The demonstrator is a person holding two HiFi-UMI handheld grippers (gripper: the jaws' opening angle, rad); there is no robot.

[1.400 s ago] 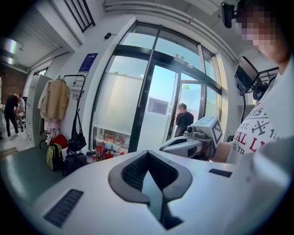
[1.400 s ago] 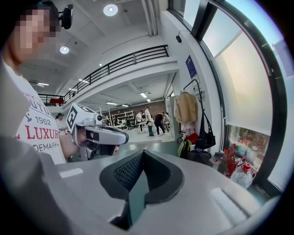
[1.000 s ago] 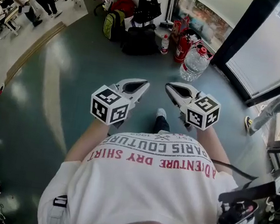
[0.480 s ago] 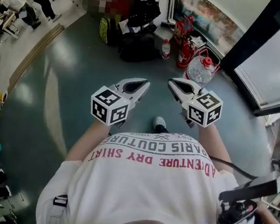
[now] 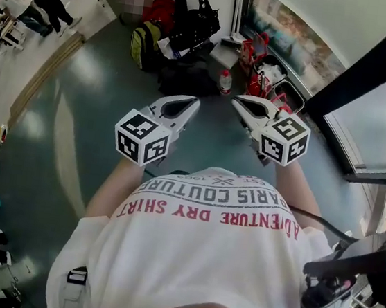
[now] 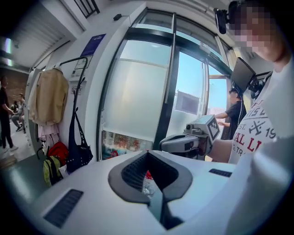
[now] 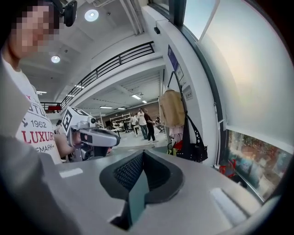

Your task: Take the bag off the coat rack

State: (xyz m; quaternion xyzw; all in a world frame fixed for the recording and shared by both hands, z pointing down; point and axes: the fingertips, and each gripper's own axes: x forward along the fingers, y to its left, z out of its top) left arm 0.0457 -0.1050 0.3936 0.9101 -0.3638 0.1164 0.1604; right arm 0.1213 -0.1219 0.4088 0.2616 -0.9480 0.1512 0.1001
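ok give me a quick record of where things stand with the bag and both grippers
bag: black, hanging by its straps on the rack
beside it: beige coat on the same rack
floor below: backpack, bottle
left gripper: shut, empty, well short of the bag
right gripper: shut, empty, well short of the bag
task: bag not yet taken

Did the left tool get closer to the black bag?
Yes. The left tool has come forward toward the hanging black bag; the small bottle on the floor now lies much nearer its tip.
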